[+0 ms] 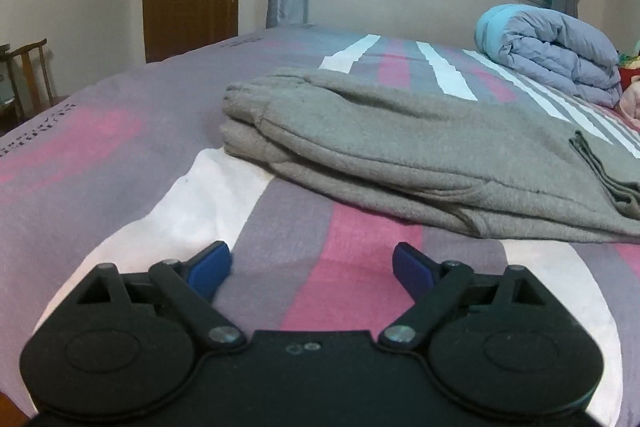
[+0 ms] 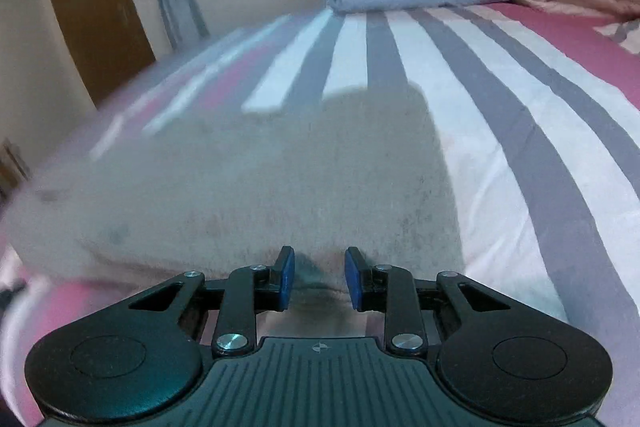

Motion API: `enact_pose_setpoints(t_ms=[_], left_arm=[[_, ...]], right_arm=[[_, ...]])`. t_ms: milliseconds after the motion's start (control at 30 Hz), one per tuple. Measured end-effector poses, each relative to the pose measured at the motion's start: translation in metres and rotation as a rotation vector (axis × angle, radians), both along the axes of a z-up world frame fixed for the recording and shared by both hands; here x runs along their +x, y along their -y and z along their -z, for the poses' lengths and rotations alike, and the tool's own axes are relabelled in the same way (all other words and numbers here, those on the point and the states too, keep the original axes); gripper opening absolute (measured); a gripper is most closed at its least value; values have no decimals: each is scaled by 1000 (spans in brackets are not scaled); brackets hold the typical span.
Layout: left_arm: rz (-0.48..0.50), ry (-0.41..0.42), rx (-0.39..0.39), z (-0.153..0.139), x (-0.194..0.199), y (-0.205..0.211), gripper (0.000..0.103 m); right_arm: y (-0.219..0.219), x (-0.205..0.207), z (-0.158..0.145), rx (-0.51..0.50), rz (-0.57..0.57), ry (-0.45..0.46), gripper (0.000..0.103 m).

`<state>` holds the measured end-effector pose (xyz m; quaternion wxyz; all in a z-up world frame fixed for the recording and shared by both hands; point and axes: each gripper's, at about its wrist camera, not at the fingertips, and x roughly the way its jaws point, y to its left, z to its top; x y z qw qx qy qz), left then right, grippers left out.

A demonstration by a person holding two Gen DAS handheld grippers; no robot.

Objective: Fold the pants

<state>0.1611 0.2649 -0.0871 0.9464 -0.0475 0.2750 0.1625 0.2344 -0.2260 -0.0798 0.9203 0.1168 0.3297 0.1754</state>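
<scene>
Grey pants (image 1: 400,147) lie on the striped bed (image 1: 100,155), already folded into a layered stack, so the folding looks nearly done. Left gripper (image 1: 312,267) is spread wide and empty over bare sheet, just short of the stack. Right gripper (image 2: 320,277) is partly open at the pants' (image 2: 260,187) near edge, cloth between its jaws but seemingly not pinched; blur hides detail. Next, probably: clamp that edge for a last fold, or draw both back.

Grey pants (image 1: 400,147) folded into layered stack, lying flat on bed.
</scene>
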Motion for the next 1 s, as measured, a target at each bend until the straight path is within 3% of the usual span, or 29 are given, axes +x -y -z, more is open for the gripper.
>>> enact_pose_setpoints(t_ms=[100,167,200,233,367,433,500,567,633,733,800,833,900,1000], left_arm=[[-23,26,1,-4,-4,1,82],[-62,54,3,-9,-2,-2,81],[-72,56,2,-11,1,-5,81],[-73,52,-2,-13,5,-7,81],[-76,9,17,-14,19,-14,83],[-75,-20,16,-11,22,-14,85],[-75,-15,29,-8,22,-12,86],[-77,-3,26,-4,19,-12,86],[-77,7,19,-2,17,-12,86],[-76,0,32,0,18,-11,87],[-74,-1,26,0,17,-12,87],[-74,-2,24,-1,19,-12,87],[-75,0,26,-1,19,-11,87],[-80,1,38,0,19,-9,87]], right_arm=[[17,2,-23,56,93,103,28],[18,17,-18,35,116,24,28],[11,31,-6,-5,70,-73,28],[4,37,-1,-55,26,-94,28],[1,32,-34,-69,34,96,29],[4,46,-38,-85,90,138,29],[4,77,-26,-126,124,68,29],[2,106,-1,-131,98,-62,30],[5,105,-12,-103,122,-37,30],[5,94,-23,-92,139,113,31],[3,120,-7,-125,103,5,35],[-1,122,-5,-148,87,-2,35],[-10,107,-21,-175,89,50,35],[-30,71,-32,-57,-35,152,35]])
